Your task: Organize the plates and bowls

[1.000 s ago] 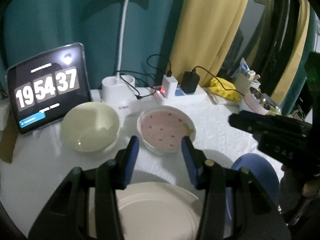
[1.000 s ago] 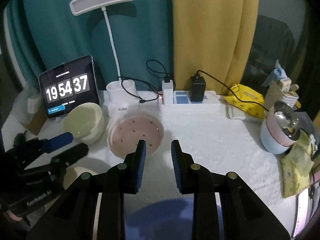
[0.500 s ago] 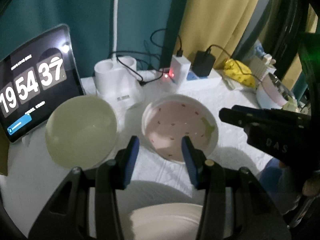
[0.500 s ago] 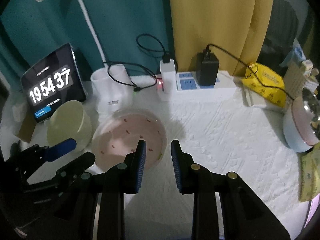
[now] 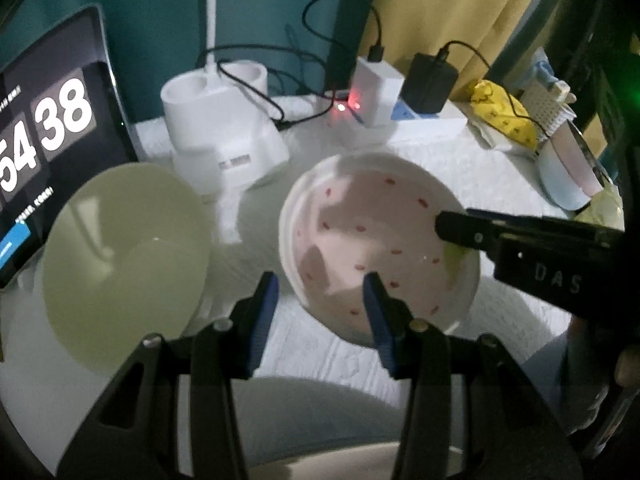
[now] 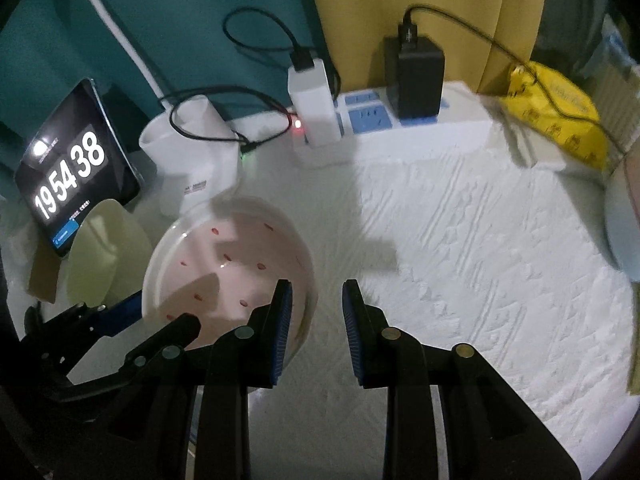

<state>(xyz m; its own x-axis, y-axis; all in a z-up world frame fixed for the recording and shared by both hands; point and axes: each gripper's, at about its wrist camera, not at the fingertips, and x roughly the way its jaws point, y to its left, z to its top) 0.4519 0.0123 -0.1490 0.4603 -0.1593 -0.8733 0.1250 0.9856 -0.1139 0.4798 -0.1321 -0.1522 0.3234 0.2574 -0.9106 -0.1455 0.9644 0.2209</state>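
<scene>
A pink bowl with red specks (image 5: 360, 240) (image 6: 228, 268) stands on the white cloth, and a pale green bowl (image 5: 120, 264) (image 6: 104, 256) sits to its left. My left gripper (image 5: 320, 294) is open and hangs over the pink bowl's near rim, one finger outside and one over the inside. My right gripper (image 6: 316, 294) is open and straddles the bowl's right rim; its tip also shows as the right gripper (image 5: 444, 222) in the left wrist view. No pad visibly presses on the bowl. A cream plate (image 5: 320, 432) lies in shadow under my left gripper.
A tablet showing a clock (image 6: 68, 180) leans at the back left. Beside it stand a white lamp base (image 5: 216, 136), a power strip with chargers (image 6: 400, 120) and trailing cables. A yellow packet (image 6: 560, 112) and a pink-and-blue pot (image 5: 568, 172) sit at the right.
Both grippers have come forward and down onto the pink bowl, which now fills more of each view. Their openings look the same. The cream plate has slid toward the bottom edge.
</scene>
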